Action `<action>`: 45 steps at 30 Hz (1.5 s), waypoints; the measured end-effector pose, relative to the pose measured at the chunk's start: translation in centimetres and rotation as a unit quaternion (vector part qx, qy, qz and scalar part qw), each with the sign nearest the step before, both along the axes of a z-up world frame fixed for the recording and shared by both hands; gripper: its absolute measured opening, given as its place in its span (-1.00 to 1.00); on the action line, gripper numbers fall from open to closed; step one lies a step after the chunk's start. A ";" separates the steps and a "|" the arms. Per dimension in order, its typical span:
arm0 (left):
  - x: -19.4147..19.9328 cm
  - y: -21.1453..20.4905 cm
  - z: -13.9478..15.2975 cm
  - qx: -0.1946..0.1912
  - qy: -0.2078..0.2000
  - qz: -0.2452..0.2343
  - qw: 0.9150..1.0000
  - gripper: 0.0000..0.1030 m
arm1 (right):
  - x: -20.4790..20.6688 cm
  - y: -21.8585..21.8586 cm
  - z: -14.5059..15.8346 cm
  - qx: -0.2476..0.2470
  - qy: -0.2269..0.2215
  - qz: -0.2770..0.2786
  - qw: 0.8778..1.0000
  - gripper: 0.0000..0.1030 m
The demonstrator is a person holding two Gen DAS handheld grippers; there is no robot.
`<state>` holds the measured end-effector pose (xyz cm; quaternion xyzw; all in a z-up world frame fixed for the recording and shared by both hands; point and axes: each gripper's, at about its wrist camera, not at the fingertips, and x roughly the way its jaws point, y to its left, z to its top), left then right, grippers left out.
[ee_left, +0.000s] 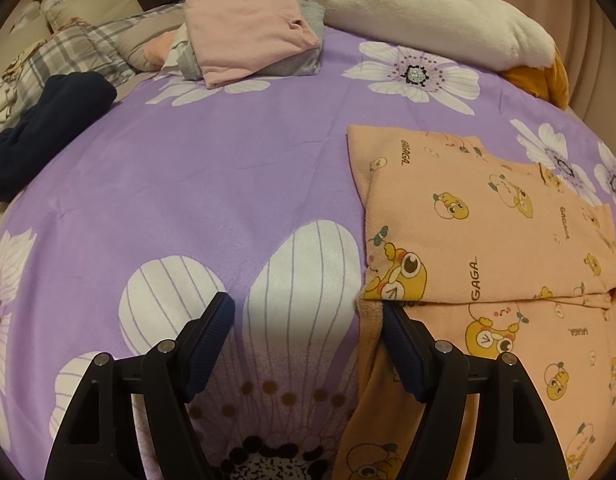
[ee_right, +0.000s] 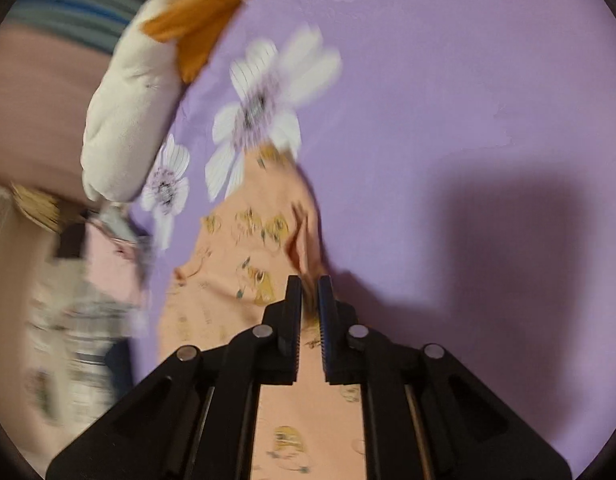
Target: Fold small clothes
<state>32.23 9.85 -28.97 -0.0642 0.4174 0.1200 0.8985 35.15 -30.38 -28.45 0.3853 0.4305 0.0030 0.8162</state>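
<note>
A peach garment [ee_left: 496,224] printed with yellow cartoon figures lies partly folded on the purple flowered bedspread [ee_left: 211,184], at the right of the left wrist view. My left gripper [ee_left: 308,312] is open and empty, low over the bedspread at the garment's left edge; its right finger [ee_left: 400,344] touches that edge. In the blurred right wrist view my right gripper [ee_right: 310,284] is shut on an edge of the peach garment [ee_right: 243,248] and holds it above the bedspread [ee_right: 448,100].
A stack of folded clothes with a pink piece on top [ee_left: 247,36] sits at the far side. A white plush cushion [ee_left: 428,16] lies far right, also in the right wrist view [ee_right: 127,96]. A dark navy garment [ee_left: 43,128] and plaid bedding [ee_left: 79,52] lie left.
</note>
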 end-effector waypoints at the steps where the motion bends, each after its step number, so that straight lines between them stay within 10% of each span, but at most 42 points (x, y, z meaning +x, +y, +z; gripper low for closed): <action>1: 0.0 0.0 0.0 0.000 0.000 0.000 1.000 0.44 | -0.4 0.1 1.1 -0.014 -0.019 0.001 1.000 -0.78; 5: 0.0 0.0 0.0 -0.002 -0.001 0.000 1.000 0.44 | 1.0 2.2 1.7 0.035 -0.072 0.059 0.995 -0.34; 9: 0.0 0.0 0.0 -0.001 0.000 0.000 1.000 0.45 | 2.3 4.7 -3.2 0.001 0.038 0.078 0.996 -0.74; 18: 0.1 0.2 -0.1 -0.004 -0.002 -0.001 1.000 0.46 | 1.8 6.0 -2.1 -0.112 0.033 0.127 0.985 -0.80; 32: -0.9 1.2 0.6 -0.051 0.005 -0.021 0.998 0.48 | -9.3 3.9 1.5 -0.110 0.032 0.124 0.986 -0.63; 36: -5.0 4.0 2.3 -0.228 0.009 -0.035 0.973 0.48 | -13.6 0.4 1.6 -0.086 0.027 0.087 0.992 -0.40; 41: -13.1 6.0 5.0 -0.441 -0.070 -0.044 0.894 0.97 | -18.2 -2.4 1.8 -0.021 0.026 0.042 0.999 -0.13; 45: -20.7 4.4 7.0 -0.382 -0.142 0.000 0.913 0.98 | -22.6 -2.5 1.4 0.039 -0.009 0.013 0.999 0.13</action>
